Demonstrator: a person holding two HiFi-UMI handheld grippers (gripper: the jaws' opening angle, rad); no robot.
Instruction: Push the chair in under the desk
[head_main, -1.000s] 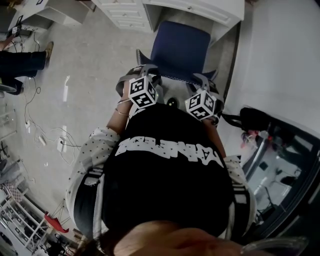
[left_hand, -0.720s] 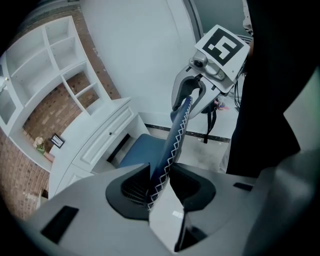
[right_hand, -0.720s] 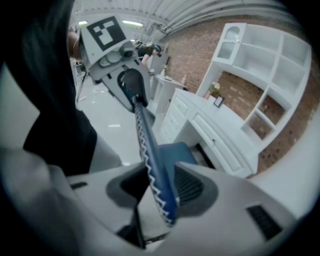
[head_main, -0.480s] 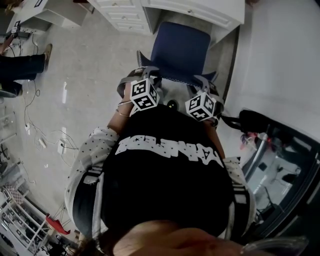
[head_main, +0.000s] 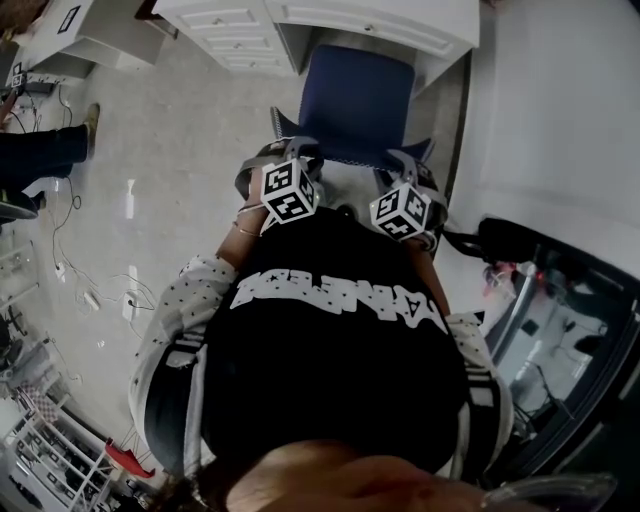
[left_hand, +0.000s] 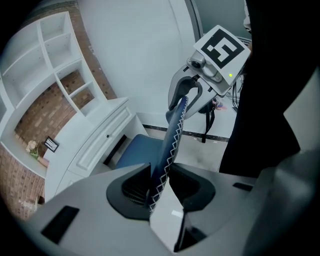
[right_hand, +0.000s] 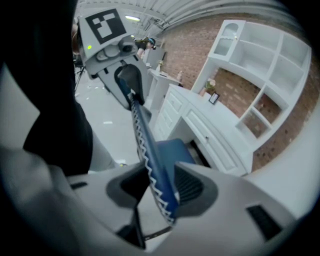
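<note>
- Push under way: left gripper (left_hand: 159, 186) and right gripper (right_hand: 161, 187) jaws clamped on chair backrest (left_hand: 172, 135); seat (head_main: 358, 95) partly under counter (head_main: 400, 25).
- Next, by judgement: an even forward shove.

Probably cloth chair (head_main: 358, 100), glossy floor (head_main: 180, 150)

- Desk (head_main: 420, 30): along the top edge of the head view, with a drawer unit (head_main: 235, 35) left of its knee opening.
- Chair (head_main: 355, 95): upper centre, seat before the knee opening, far edge at the desk front.
- Chair back (left_hand: 174, 131): below the seat. Its top edge is pinched between the jaws of the left gripper (head_main: 287, 150) at its left end and the right gripper (head_main: 405, 162) at its right end.
- Wall (head_main: 560, 100): right of the chair.
- Bag (head_main: 510, 235): middle right, at the wall's foot.
- Cables (head_main: 95, 275): on the floor (head_main: 180, 130), left.
- Another person's leg (head_main: 45, 150): upper left edge.
</note>
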